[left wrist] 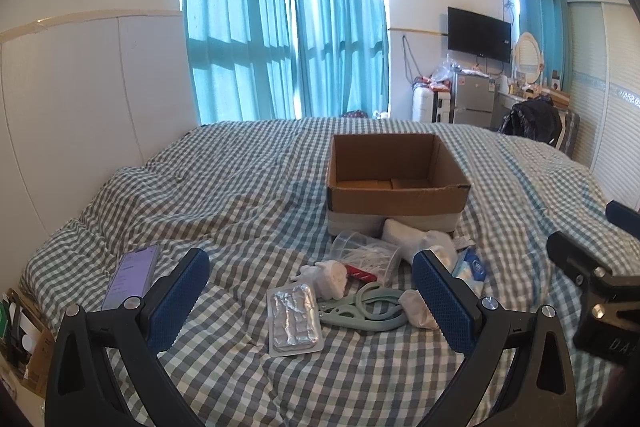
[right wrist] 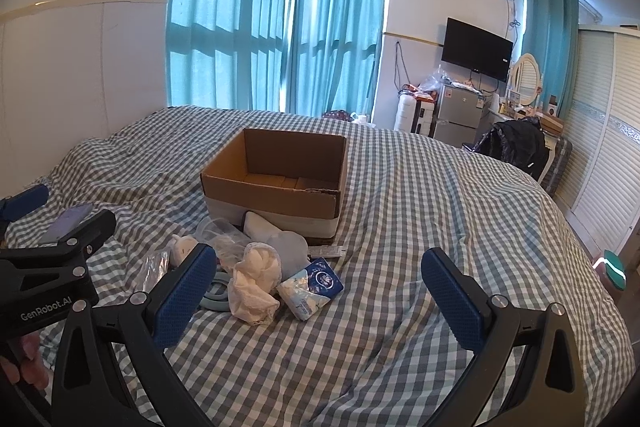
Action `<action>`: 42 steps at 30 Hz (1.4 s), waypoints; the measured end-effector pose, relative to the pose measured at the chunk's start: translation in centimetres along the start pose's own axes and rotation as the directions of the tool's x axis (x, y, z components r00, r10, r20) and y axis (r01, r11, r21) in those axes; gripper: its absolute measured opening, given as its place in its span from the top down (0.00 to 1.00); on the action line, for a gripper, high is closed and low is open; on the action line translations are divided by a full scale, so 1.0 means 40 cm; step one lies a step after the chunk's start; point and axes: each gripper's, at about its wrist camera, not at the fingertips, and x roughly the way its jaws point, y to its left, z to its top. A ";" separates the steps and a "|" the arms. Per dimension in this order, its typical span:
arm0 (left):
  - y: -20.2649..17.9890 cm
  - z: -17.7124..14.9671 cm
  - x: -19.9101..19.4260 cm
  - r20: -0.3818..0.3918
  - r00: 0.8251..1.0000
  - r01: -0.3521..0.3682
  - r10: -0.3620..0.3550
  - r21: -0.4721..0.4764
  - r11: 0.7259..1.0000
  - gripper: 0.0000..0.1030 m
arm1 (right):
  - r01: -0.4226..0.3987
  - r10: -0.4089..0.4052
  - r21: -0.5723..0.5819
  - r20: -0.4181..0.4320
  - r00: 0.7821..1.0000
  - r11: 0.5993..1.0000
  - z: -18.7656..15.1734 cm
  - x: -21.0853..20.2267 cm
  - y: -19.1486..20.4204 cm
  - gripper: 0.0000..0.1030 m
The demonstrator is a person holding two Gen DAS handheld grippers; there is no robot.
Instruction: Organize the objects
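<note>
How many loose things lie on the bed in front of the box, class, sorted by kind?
White cloth bundles: 3
Clear plastic cup of swabs: 1
Foil blister pack: 1
Green folding hanger: 1
Blue tissue packet: 1
Phone: 1
Total: 8

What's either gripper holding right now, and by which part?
Nothing. The left gripper and right gripper are both open with nothing between the pads, above the bed, short of the clutter by the box.
</note>
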 end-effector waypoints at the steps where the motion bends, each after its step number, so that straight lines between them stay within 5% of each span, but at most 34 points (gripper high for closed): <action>1: 0.002 -0.003 0.013 -0.014 1.000 -0.008 0.008 0.001 1.000 0.00 | -0.003 0.003 0.000 -0.008 1.000 1.000 0.001 0.011 -0.003 0.00; 12: 0.031 -0.073 0.181 -0.188 0.980 -0.058 0.059 0.011 0.998 0.00 | -0.040 0.034 -0.037 -0.155 0.987 0.999 -0.016 0.182 -0.021 0.05; 20: 0.038 -0.158 0.309 -0.329 0.941 -0.073 0.080 0.034 0.997 0.00 | -0.076 0.051 -0.073 -0.289 0.956 0.994 -0.073 0.331 -0.003 0.07; 23: 0.045 -0.180 0.340 -0.363 0.928 -0.076 0.082 0.032 0.997 0.08 | -0.070 0.038 -0.086 -0.328 0.944 0.994 -0.093 0.375 0.002 0.07; 32: 0.059 -0.218 0.411 -0.437 0.899 -0.029 0.021 -0.012 1.000 0.10 | -0.077 0.045 -0.062 -0.408 0.912 0.995 -0.129 0.468 -0.003 0.13; 37: 0.056 -0.223 0.423 -0.447 0.893 0.038 -0.056 -0.050 0.998 0.30 | -0.097 0.065 -0.047 -0.451 0.890 0.994 -0.155 0.506 0.003 0.25; 42: 0.050 -0.226 0.416 -0.445 0.892 0.062 -0.078 -0.051 0.997 0.39 | -0.117 0.096 -0.021 -0.439 0.893 0.993 -0.153 0.496 -0.007 0.36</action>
